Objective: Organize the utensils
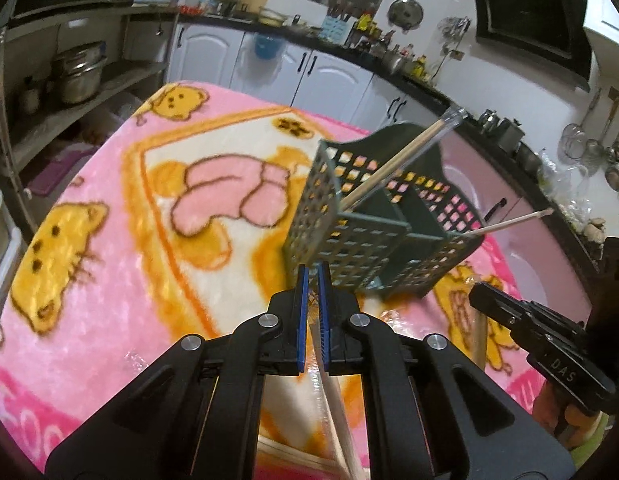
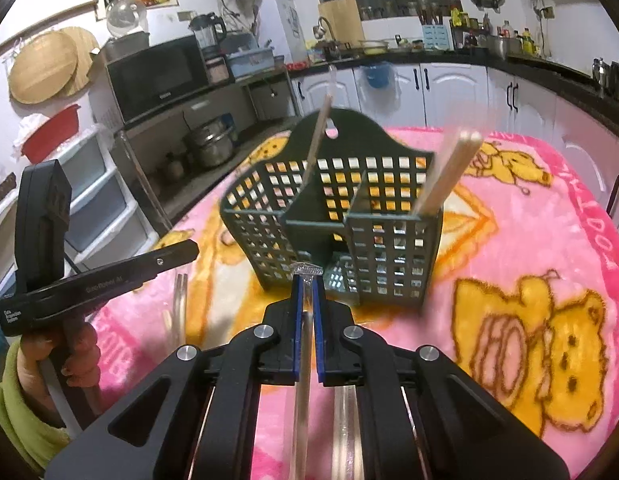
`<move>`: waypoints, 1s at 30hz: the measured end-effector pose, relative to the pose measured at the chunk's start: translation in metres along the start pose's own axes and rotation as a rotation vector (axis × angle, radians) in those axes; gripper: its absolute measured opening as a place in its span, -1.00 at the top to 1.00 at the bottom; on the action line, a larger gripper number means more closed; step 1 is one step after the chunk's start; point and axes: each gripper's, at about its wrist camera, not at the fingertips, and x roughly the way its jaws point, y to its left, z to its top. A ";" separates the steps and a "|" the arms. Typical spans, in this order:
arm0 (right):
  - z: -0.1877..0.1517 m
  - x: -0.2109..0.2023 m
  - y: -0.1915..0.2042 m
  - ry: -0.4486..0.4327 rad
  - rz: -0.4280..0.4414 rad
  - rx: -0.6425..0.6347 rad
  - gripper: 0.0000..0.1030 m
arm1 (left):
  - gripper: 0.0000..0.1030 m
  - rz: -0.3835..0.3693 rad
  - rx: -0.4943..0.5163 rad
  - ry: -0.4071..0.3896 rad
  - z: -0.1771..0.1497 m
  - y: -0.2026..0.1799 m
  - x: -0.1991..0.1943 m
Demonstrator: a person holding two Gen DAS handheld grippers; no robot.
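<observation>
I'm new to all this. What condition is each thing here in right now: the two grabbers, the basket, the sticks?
Left gripper: jaws shut on a wrapped chopstick pair.
Right gripper: jaws shut on a clear-sleeved chopstick.
Green utensil basket: upright on the pink blanket, divided into compartments.
Chopsticks in basket: standing, leaning against the rim.

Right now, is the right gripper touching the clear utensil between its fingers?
Touching: the right wrist view shows the right gripper with its blue pads pressed against the clear utensil, leaving no gap.
</observation>
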 end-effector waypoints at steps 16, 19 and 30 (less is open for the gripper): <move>0.013 -0.047 0.019 -0.116 0.028 -0.042 0.91 | 0.95 -0.059 0.057 -0.079 0.014 -0.031 -0.034; 0.015 -0.052 0.023 -0.130 0.028 -0.049 0.91 | 0.96 -0.069 0.067 -0.089 0.017 -0.037 -0.038; 0.028 -0.072 0.028 -0.197 0.026 -0.058 0.92 | 0.96 -0.103 0.096 -0.137 0.032 -0.054 -0.049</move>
